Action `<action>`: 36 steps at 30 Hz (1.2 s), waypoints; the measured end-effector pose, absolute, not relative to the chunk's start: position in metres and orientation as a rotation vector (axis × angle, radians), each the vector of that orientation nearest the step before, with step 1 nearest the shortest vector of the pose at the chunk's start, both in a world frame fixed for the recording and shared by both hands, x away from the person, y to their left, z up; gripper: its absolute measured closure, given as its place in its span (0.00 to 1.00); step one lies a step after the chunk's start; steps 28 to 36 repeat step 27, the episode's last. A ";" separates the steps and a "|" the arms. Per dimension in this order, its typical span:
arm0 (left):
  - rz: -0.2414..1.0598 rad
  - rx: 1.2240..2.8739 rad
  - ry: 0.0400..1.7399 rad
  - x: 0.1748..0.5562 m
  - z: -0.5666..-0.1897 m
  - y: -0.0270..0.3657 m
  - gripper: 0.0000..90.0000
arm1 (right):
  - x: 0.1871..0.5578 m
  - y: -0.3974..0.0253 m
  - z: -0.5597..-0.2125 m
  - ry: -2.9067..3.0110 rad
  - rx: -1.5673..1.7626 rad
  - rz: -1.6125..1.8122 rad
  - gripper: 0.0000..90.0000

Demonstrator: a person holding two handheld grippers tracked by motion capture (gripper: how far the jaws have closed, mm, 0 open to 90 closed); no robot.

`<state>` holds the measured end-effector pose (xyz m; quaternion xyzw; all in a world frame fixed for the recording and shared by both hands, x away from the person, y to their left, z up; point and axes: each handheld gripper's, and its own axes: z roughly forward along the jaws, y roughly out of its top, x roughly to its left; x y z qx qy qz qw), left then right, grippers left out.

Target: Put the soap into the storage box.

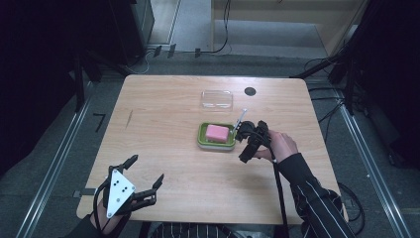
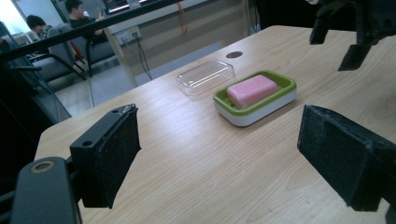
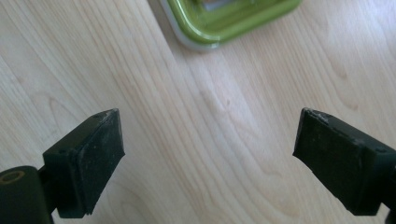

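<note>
The pink soap bar [image 1: 217,132] sits in the green soap dish [image 1: 202,139] near the middle of the worktop [image 1: 163,148], with the right claw [image 1: 246,142] spread open and empty just beside the dish's right end; coming in low, I reckon it could nudge the light dish sideways or let the slick bar slip. The left claw [image 1: 147,171] waits open near the front left edge. The clear lid [image 1: 217,98] behind is faint, and the right gripper view cuts off most of the dish.

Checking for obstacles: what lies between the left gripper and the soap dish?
Nothing: in the left gripper view, bare wooden table runs from the left gripper to the soap dish.
</note>
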<state>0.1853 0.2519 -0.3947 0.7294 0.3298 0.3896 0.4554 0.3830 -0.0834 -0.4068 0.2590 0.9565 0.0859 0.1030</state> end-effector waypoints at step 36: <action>0.970 1.797 0.800 0.185 -0.394 0.250 0.15 | 0.336 -0.113 -0.440 2.836 0.867 0.099 0.12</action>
